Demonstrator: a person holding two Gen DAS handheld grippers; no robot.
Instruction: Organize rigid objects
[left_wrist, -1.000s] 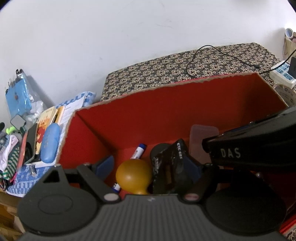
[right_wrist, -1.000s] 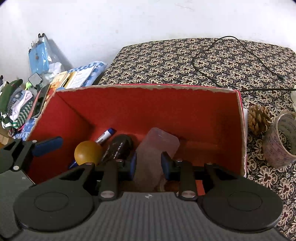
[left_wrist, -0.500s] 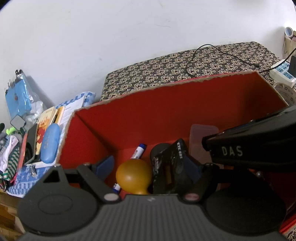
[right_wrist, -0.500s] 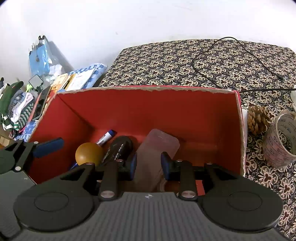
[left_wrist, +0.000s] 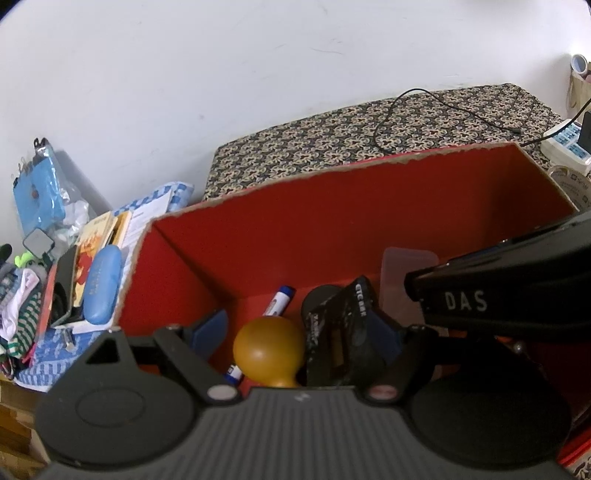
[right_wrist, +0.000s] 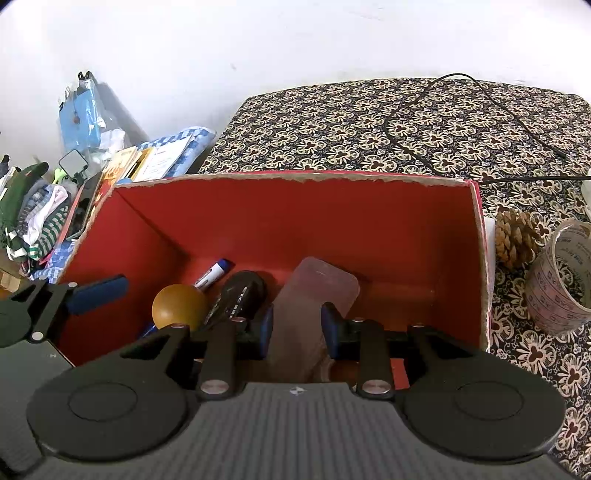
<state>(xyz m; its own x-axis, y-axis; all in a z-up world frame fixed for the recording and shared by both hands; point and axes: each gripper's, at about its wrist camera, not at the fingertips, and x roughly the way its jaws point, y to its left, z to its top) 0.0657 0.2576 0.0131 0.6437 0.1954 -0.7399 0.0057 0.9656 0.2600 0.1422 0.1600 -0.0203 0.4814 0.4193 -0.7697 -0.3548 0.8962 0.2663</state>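
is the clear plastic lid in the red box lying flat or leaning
Leaning. The lid stands tilted in the box, top edge raised.

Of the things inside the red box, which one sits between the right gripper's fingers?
The translucent plastic lid, leaning against the box's back wall. The yellow ball, marker and black device lie left of the right gripper.

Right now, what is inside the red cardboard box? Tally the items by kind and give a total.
Inside the red cardboard box:
Round yellow-brown ball: 1
White marker with a blue cap: 1
Black oblong device with white lettering: 1
Translucent frosted plastic lid: 1
Total visible: 4. The grippers hide part of the floor.
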